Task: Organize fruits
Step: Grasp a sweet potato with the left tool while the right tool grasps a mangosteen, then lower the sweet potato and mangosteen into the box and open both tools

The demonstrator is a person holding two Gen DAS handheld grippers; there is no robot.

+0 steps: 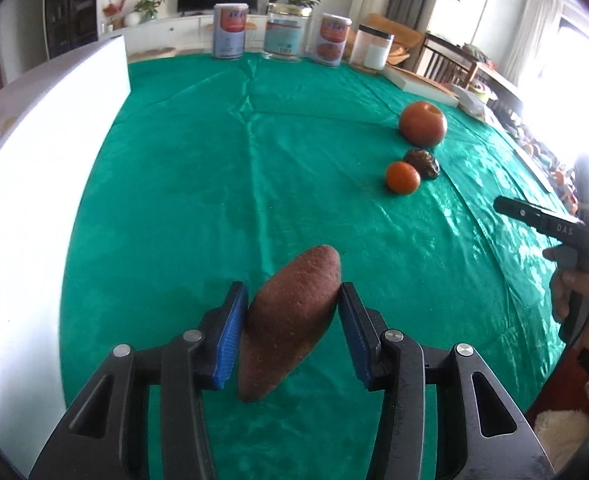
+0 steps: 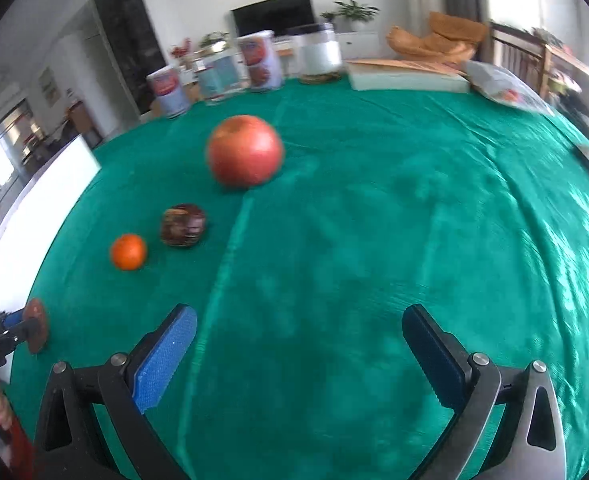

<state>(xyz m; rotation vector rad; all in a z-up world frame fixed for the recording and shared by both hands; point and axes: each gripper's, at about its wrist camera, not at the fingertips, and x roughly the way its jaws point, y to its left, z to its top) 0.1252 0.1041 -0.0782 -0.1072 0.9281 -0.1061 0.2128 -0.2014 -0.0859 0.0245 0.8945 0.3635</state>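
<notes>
A long brown fruit (image 1: 290,320) sits between the blue pads of my left gripper (image 1: 292,308), which is shut on it just above the green tablecloth (image 1: 222,168). Further right lie a red apple (image 1: 422,123), a dark wrinkled fruit (image 1: 423,163) and a small orange (image 1: 403,177). In the right wrist view the apple (image 2: 245,151), the dark fruit (image 2: 183,225) and the orange (image 2: 128,257) lie ahead and to the left. My right gripper (image 2: 300,354) stands wide open over bare cloth with nothing between its fingers. At the left edge the brown fruit (image 2: 37,330) shows in the left gripper.
Several tins and jars (image 1: 286,34) stand along the far edge of the table. A white board (image 1: 50,128) borders the left side. A flat white box (image 1: 422,82) and a plastic bag (image 2: 502,86) lie at the far right. A hand (image 1: 578,292) holds the right gripper's handle.
</notes>
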